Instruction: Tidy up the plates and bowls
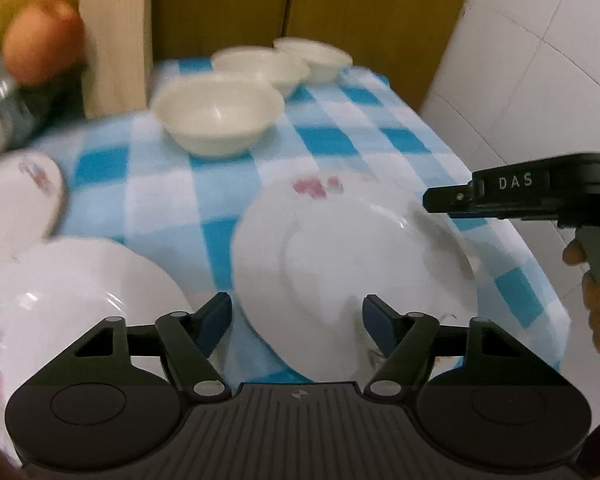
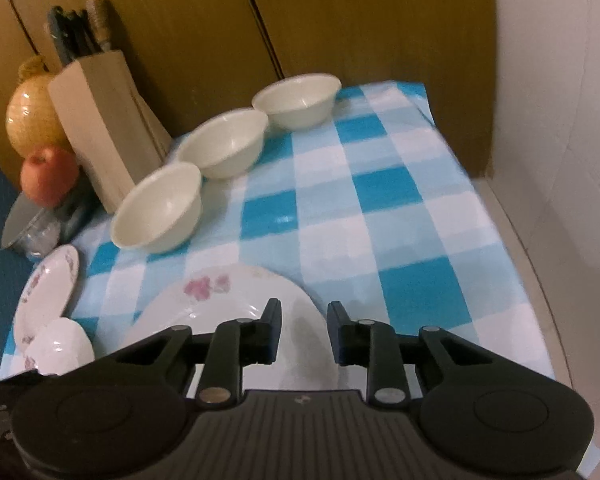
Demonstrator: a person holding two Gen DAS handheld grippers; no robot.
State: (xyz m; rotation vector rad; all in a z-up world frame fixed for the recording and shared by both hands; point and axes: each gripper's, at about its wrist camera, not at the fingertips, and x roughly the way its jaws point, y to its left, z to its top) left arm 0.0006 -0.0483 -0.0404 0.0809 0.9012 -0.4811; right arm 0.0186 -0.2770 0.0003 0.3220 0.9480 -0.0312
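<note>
Covering the table, a blue-and-white checked cloth point(image 2: 380, 192) is seen to carry three cream round bowls in a diagonal row near the brown back wall: the nearest cream bowl point(image 2: 158, 208), the middle cream bowl point(image 2: 224, 144) and the farthest cream bowl point(image 2: 298, 98), each just beside the next. A white round plate with a pink flower print point(image 1: 352, 264) is lifted and tilted above the cloth at the near edge. The plate's right rim is caught between the narrowly set jaws of the right gripper point(image 2: 304, 332), though whether the pads actually press on it cannot be told. The left gripper point(image 1: 296, 320) is held wide, with the plate's near rim lying between its fingers untouched. To the left, a second white flowered plate point(image 2: 48, 292) and a third white dish point(image 1: 80, 292) are seen close together. A pale wooden knife block point(image 2: 100, 128), a reddish apple point(image 2: 48, 176) and a yellow onion point(image 2: 32, 120) are set behind them.
</note>
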